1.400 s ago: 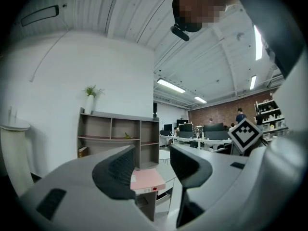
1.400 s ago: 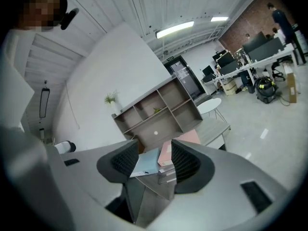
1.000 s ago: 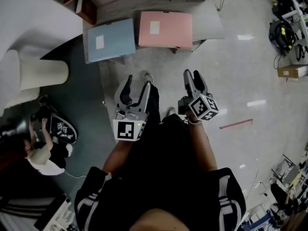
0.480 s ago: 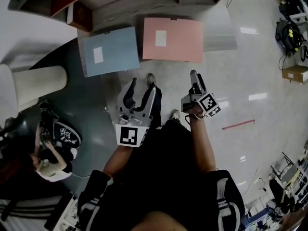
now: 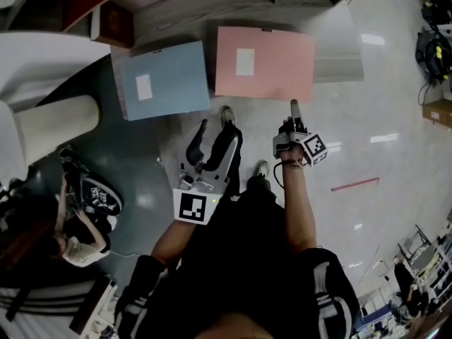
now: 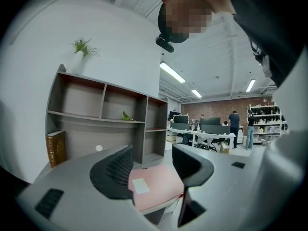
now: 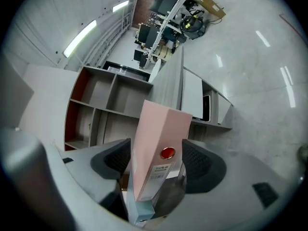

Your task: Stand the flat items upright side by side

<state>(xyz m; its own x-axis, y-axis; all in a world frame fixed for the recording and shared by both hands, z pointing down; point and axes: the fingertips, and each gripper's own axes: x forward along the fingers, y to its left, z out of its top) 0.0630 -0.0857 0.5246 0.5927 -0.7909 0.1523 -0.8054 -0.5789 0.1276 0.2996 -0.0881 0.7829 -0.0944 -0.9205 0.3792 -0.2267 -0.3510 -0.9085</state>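
Two binders lie flat side by side on a low grey table [image 5: 337,51]: a blue binder [image 5: 173,76] on the left and a pink binder [image 5: 272,66] on the right. My left gripper [image 5: 217,136] hovers short of them, over the floor. Its jaws have just been opening and hold nothing; the pink binder [image 6: 159,184] shows beyond the gap. My right gripper [image 5: 294,111], rolled onto its side, reaches the pink binder's near edge. Its jaws have also just been opening and stand either side of the pink spine [image 7: 159,124] without pressing it. The blue binder [image 7: 143,211] lies beyond.
A wooden bookshelf [image 6: 103,117] stands behind the table with a brown book [image 6: 56,148] on its lower left shelf. A person [image 5: 78,242] crouches on the floor at the left. My feet [image 5: 226,115] are near the table edge. Red tape [image 5: 355,184] marks the floor.
Both grippers have moved forward and down toward the binders. The right gripper has rolled onto its side and closed in on the pink binder's edge. Both pairs of jaws are wider.
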